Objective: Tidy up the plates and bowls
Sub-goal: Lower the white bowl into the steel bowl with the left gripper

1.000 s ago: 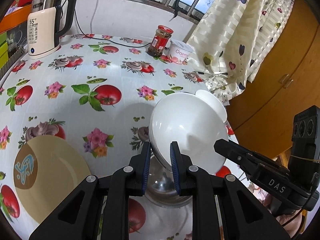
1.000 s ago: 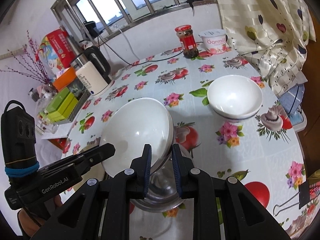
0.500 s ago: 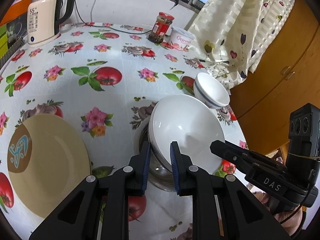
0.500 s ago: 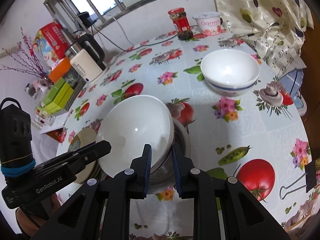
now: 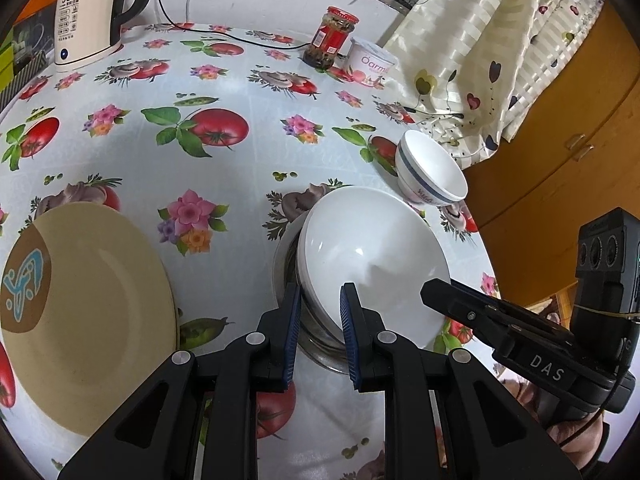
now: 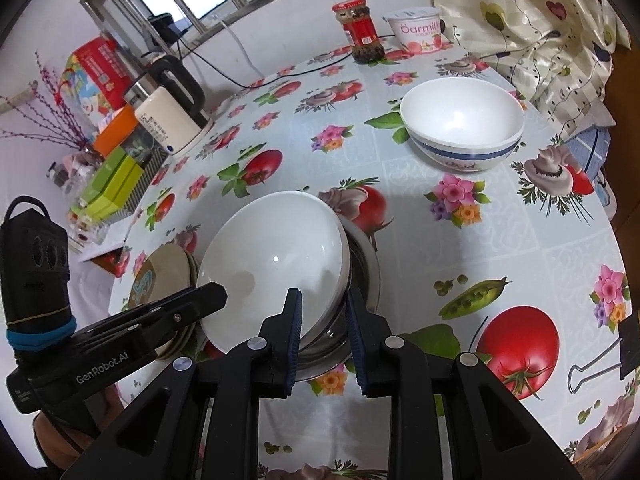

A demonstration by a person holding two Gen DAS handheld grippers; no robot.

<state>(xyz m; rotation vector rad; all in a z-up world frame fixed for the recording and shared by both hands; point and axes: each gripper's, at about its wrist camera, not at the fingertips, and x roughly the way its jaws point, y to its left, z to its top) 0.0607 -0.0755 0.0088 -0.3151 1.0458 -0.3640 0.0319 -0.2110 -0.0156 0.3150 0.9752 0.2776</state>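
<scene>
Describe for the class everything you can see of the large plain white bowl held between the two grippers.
The large white bowl is glossy, plain and empty, ceramic by its look. It tilts inside a steel basin on the flowered tablecloth. The left gripper pinches its near rim; the right gripper, jaws opening, straddles the opposite rim. A tan plate lies beside it.

The kettle [image 5: 86, 20] shows "55°C" at the top of its cream front panel; the smaller lines of print beneath are too small to read. The white yogurt tub [image 6: 416, 30] reads "Oarmill" in pink letters, and in the left wrist view its lettering is cut to "Oarm". The right gripper [image 5: 532, 354] carries "DAS" in white on its black body. The left gripper [image 6: 104, 356] carries "GenRobot.AI". The labels on the red jar [image 6: 362, 32] and the red box [image 6: 98, 76] cannot be read.
</scene>
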